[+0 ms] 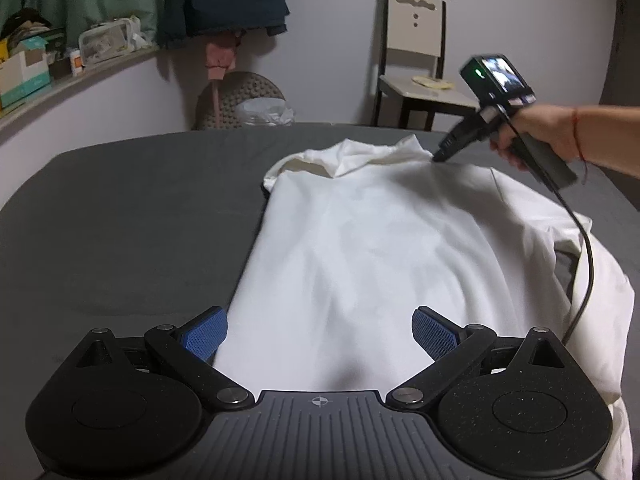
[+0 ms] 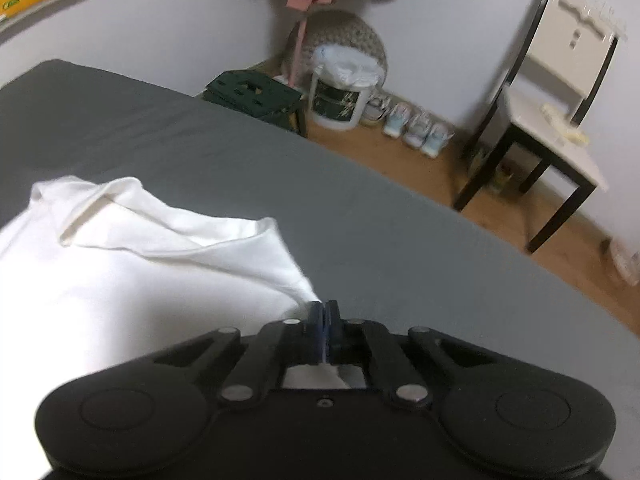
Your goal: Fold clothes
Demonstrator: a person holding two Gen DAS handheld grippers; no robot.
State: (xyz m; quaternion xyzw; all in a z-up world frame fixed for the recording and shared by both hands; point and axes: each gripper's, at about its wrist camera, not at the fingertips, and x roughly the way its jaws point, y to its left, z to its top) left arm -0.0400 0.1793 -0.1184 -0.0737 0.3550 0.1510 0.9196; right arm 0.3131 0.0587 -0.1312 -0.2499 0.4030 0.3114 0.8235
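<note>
Right hand-held gripper (image 2: pixel 324 312) pinches white shirt (image 1: pixel 380 248) edge; left hand-held gripper (image 1: pixel 320 332) spread wide.

Your left gripper (image 1: pixel 320 334) has blue, grid-textured pads (image 1: pixel 204 334) on black arms. Ahead of it lies a plain white shirt (image 1: pixel 376 248) on a dark grey sheet (image 1: pixel 140 216) (no pattern on either). Beyond your right gripper (image 2: pixel 324 312): a green stool (image 2: pixel 256 96).

Both wrist views face the shirt (image 1: pixel 372 248) closely.
</note>
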